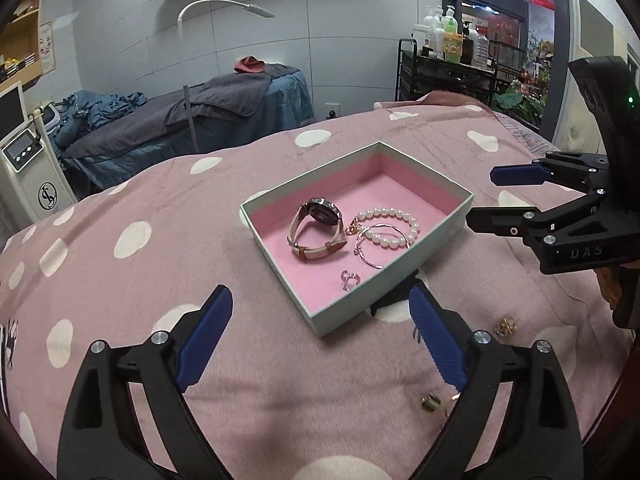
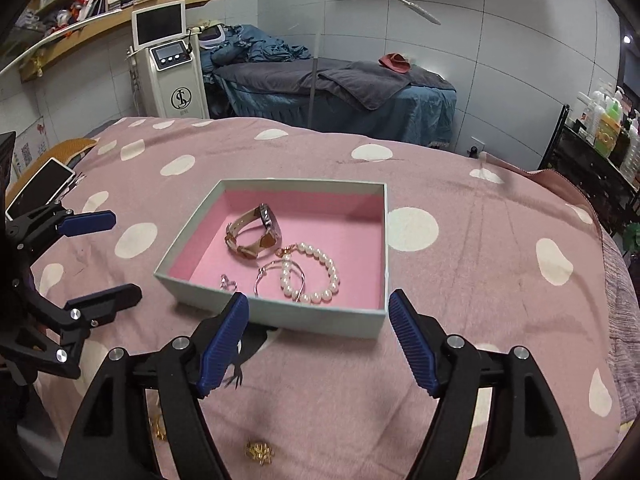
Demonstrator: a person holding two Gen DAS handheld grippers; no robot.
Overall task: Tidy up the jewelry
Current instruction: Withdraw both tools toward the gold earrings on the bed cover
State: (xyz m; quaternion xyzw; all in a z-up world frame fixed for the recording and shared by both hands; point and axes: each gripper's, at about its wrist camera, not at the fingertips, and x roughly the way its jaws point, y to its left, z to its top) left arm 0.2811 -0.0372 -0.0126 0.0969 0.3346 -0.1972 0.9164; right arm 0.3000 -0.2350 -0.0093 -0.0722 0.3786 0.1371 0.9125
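Both jaws stand spread and empty: the left gripper (image 1: 320, 336) and right gripper (image 2: 318, 340) hover before the box (image 2: 280, 316) on the spotted bed (image 2: 480, 280). Inside lie a watch (image 2: 256, 232), pearl bracelet (image 2: 316, 272), bangle (image 2: 280, 276) and ring (image 2: 227, 282). Gold earrings (image 2: 259, 451) lie on the bed nearer.

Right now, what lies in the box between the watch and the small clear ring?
Nothing: in the left wrist view, only bare pink lining separates the watch from the ring in the box. The right wrist view agrees.
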